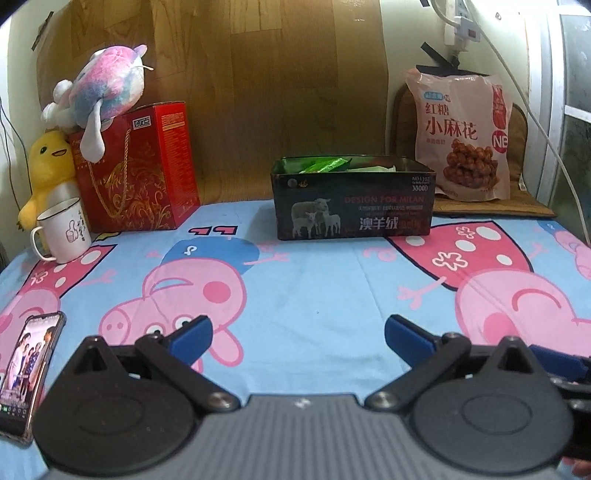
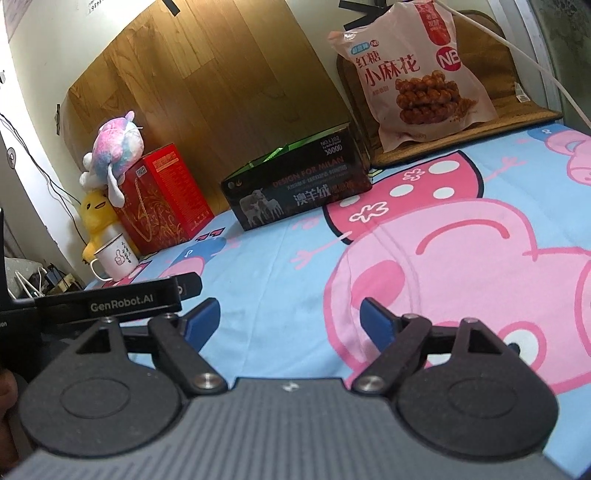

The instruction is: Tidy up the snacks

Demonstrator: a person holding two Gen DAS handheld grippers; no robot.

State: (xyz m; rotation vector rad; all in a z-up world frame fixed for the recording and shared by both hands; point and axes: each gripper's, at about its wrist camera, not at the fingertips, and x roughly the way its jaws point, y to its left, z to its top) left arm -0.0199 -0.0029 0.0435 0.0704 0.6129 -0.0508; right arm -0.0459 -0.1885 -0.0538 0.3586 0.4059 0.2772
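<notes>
Snack bag (image 1: 461, 136) far right, beside tin (image 1: 352, 197) | your left claw (image 1: 298, 334) and right claw (image 2: 291, 319) released, empty | grip bag's top edge.

The setting is a home, most likely a bedroom. The work surface is a bed covered with a blue cartoon-pig sheet (image 1: 295, 295). Two plush toys, one yellow (image 1: 50, 166) and one pink-and-blue (image 1: 107, 83), sit against a red gift box (image 1: 147, 166) at the wall. A white enamel mug (image 1: 62, 230) stands beside them. A smartphone (image 1: 31, 373) lies on the sheet with its screen lit. A wood-grain panel (image 1: 240, 92) is taped to the painted wall. A power strip (image 1: 461, 26) with a white cable hangs at the corner. A woven seat cushion (image 1: 517, 147) leans nearby.
</notes>
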